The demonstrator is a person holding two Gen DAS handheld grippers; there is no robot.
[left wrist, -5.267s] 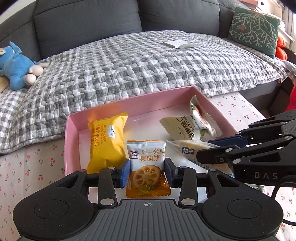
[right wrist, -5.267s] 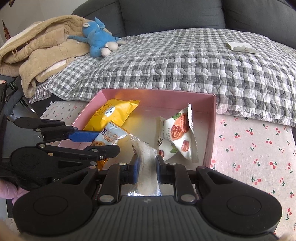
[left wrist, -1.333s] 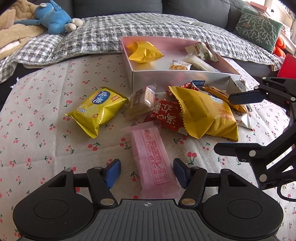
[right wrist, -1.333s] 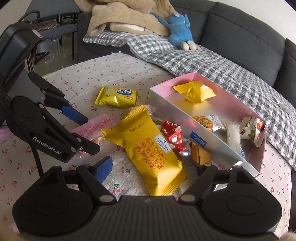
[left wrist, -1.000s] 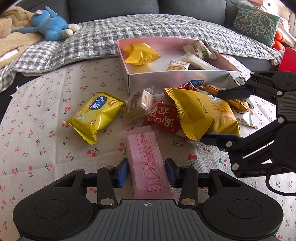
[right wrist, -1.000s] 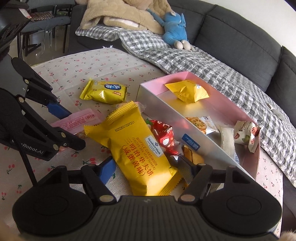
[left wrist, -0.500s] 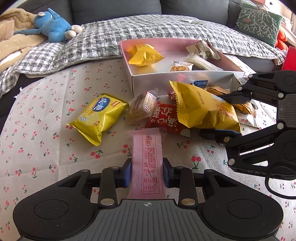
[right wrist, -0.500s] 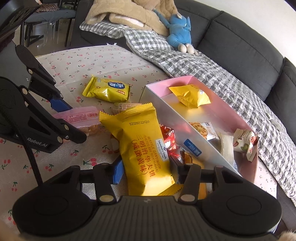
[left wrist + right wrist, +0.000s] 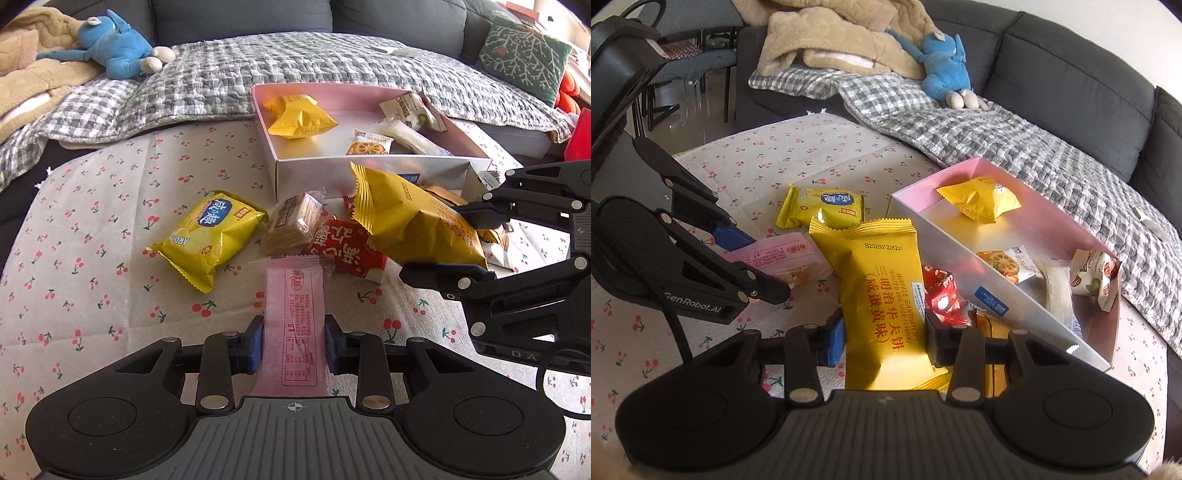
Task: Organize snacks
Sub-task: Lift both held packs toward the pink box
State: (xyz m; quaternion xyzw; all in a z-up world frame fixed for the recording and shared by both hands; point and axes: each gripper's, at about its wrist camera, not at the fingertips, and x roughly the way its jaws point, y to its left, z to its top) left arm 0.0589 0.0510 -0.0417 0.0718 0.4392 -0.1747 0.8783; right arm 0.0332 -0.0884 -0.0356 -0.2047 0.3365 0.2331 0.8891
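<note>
Dark grey sofa [image 9: 1071, 85] at back w/ checked quilt [image 9: 295, 70], blue plush toy [image 9: 118, 51] and green cushion [image 9: 524, 55] on it. Cherry-print cloth [image 9: 92, 221] covers the table in front. Pink box [image 9: 476, 146] sits at the cloth's far side, near the quilt; inside: a yellow pack [image 9: 299, 116], a small lotus-root biscuit pack [image 9: 369, 142], a pale long pack and a nut pack. Loose snacks lie just in front of the box: yellow cracker bag [image 9: 214, 236], clear-wrapped biscuits [image 9: 291, 221], red pack [image 9: 347, 247]. Right gripper [image 9: 884, 339] has the big yellow waffle sandwich pack [image 9: 882, 295] between its pads, jaws closing on its sides, pack's far end tilted up off the pile. Left gripper [image 9: 293, 347] is clamped tight on the pink wafer bar [image 9: 293, 317], pads pressing both long edges, bar pointing fwd toward the pile.
</note>
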